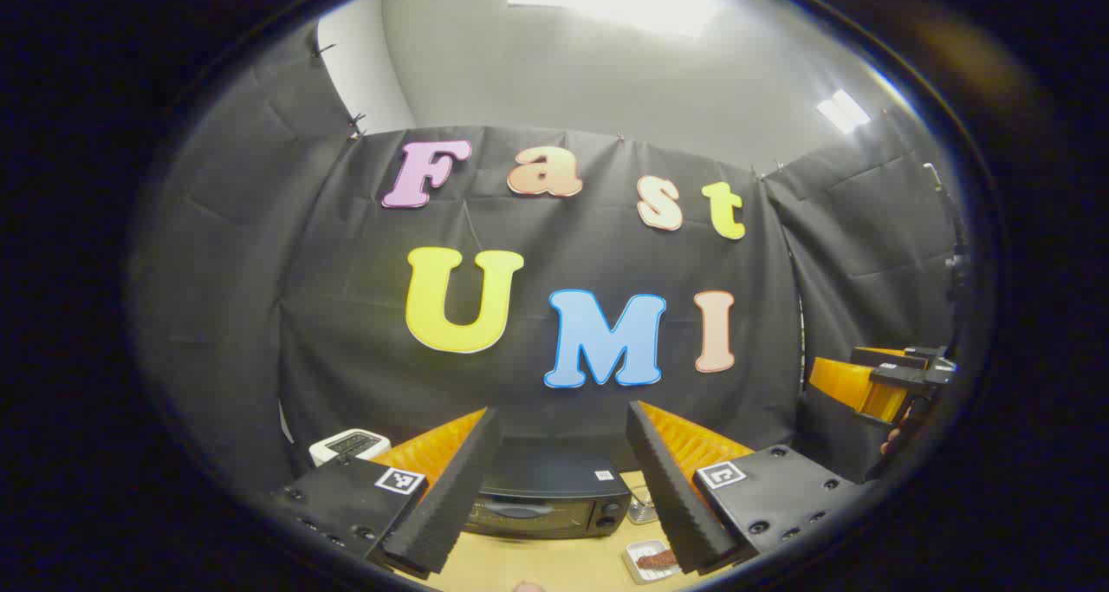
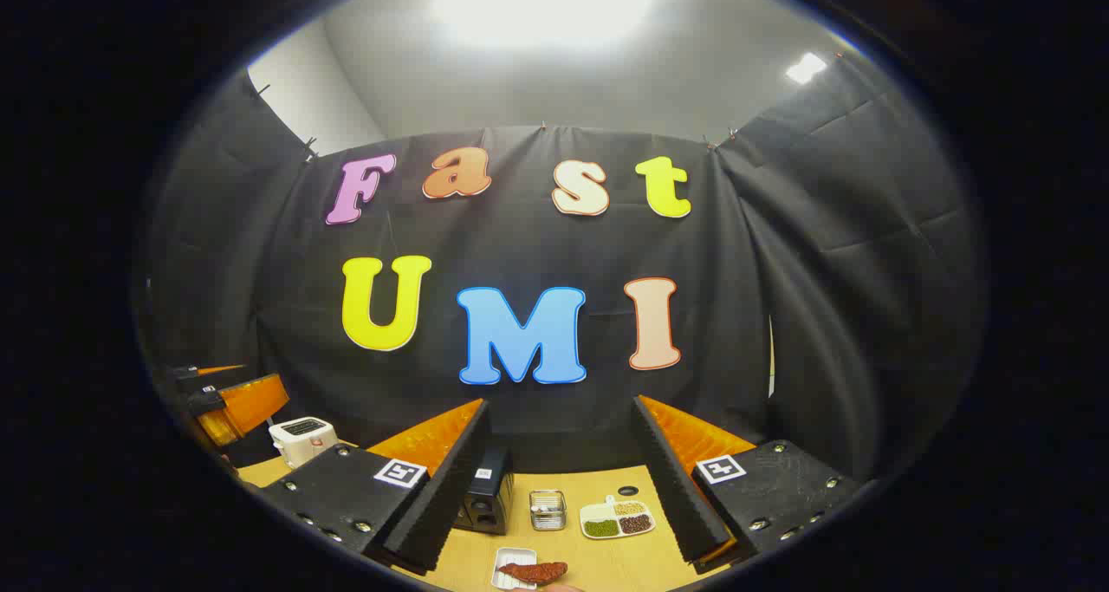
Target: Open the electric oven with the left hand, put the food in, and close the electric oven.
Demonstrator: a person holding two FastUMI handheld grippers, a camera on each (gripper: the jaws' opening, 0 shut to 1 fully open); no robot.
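Observation:
The black electric oven (image 1: 546, 501) stands on the tan table (image 1: 554, 568) with its door shut, straight ahead of my left gripper (image 1: 563, 413), which is open, empty and held well short of it. The food, a reddish-brown piece (image 2: 533, 571) on a small white tray (image 2: 505, 566), lies near the table's front edge; it also shows as food (image 1: 658, 559) right of the oven. My right gripper (image 2: 561, 404) is open and empty, raised above the tray. In the right gripper view the oven (image 2: 485, 488) is seen end-on.
A white toaster (image 1: 349, 445) stands left of the oven. A small metal basket (image 2: 547, 510) and a divided white plate of beans (image 2: 616, 519) sit right of it. The other gripper (image 1: 892, 380) hangs at the far right, and the left one (image 2: 230, 401) at the far left.

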